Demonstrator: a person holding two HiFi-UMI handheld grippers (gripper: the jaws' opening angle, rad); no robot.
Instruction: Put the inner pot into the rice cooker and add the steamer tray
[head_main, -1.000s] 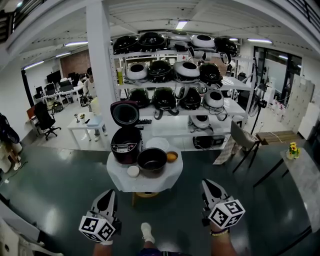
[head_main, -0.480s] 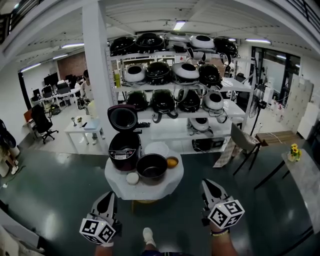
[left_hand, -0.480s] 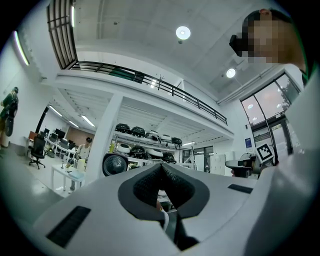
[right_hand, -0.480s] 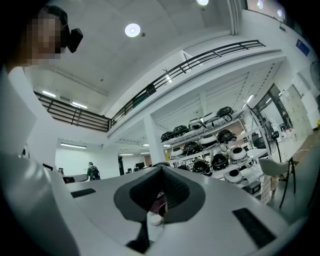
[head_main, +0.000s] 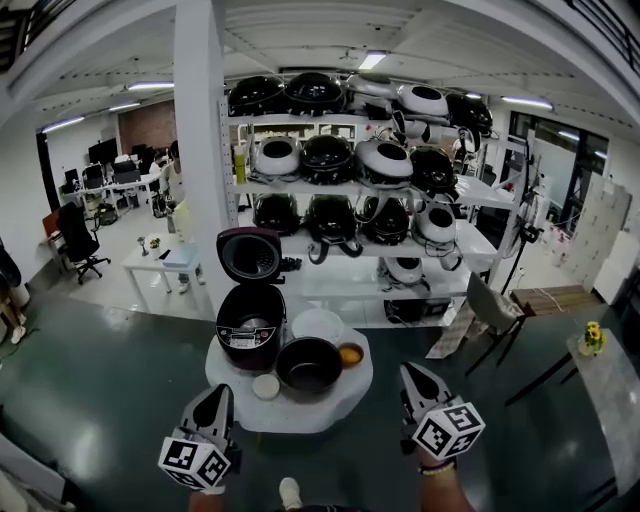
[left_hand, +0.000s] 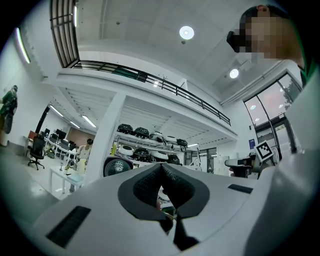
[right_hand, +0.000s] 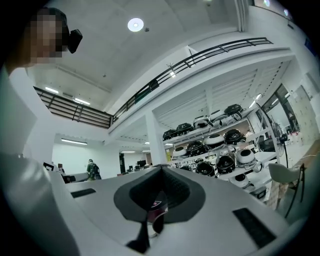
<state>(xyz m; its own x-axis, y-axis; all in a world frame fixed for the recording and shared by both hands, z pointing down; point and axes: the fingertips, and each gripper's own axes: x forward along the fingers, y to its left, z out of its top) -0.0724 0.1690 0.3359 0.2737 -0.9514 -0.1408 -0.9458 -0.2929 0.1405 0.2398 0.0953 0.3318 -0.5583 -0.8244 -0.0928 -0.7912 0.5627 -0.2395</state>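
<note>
Left tool (head_main: 216, 398): jaws together, empty, short of the bench (head_main: 300, 412). Rice cooker (head_main: 250, 335) at bench left, lid up so the cavity is open for loading. Inner pot (head_main: 309, 364) on bench just right of it, not yet in. Right tool (head_main: 412, 378): jaws together, empty.

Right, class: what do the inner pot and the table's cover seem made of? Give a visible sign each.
Inner pot: probably dark-coated metal, semi-gloss; its rim catches light. Table cover: looks like white cloth, matte; its edge hangs unevenly.
</note>
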